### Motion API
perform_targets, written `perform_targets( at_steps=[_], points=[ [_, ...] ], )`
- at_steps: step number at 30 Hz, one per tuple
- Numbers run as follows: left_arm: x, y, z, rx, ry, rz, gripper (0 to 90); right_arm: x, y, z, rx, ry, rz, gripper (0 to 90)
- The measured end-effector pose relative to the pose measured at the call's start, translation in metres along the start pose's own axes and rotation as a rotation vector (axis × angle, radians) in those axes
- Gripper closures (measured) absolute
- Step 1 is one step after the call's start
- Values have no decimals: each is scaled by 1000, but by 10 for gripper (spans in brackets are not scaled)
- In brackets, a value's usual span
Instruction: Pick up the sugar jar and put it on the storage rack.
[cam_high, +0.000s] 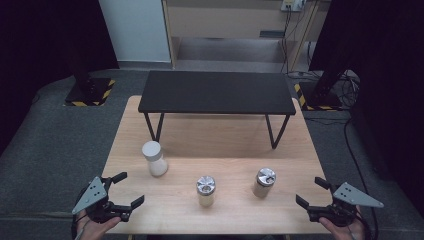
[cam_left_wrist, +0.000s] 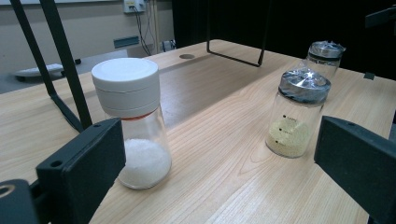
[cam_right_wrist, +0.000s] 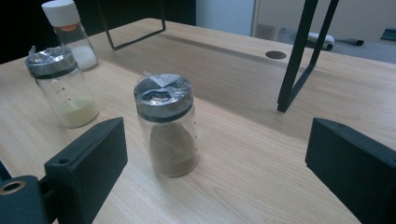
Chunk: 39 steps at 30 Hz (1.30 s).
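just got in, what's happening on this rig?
A person holds a tool in each hand at the near edge of the wooden table. Both the left tool and the right tool are open and hold nothing. Three jars stand upright and untouched: a white-capped jar of white grains, a foil-topped jar of yellow powder and a foil-topped jar of brown powder. A black shelf stands behind.

Left gripper (cam_high: 127, 189) and right gripper (cam_high: 310, 192) hover apart, jaws spread wide.

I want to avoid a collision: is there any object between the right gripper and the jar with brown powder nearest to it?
Nothing visible. The right gripper is open, and only bare table lies between it and the brown powder jar. The yellow-grain jar stands off to one side.
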<state>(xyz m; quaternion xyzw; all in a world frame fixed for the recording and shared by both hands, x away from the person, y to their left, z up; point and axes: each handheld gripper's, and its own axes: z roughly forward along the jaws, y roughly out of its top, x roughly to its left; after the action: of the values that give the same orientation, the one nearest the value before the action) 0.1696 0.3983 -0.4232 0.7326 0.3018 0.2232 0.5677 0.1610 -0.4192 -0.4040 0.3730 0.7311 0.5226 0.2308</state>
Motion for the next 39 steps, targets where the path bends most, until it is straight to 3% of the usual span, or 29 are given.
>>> perform_targets(
  at_steps=[18, 28, 33, 39],
  points=[
    [-2, 5, 3, 12, -5, -15, 3, 0, 1, 0, 6, -2, 3, 61],
    [-2, 18, 6, 29, -11, -19, 2, 0, 0, 0, 2, -3, 12, 61],
    [3, 22, 5, 34, -29, -48, 0, 0, 0, -1, 2, -5, 16, 62],
    [5, 31, 5, 44, -33, -30, 0, -1, 0, -1, 0, -4, 21, 62]
  ],
)
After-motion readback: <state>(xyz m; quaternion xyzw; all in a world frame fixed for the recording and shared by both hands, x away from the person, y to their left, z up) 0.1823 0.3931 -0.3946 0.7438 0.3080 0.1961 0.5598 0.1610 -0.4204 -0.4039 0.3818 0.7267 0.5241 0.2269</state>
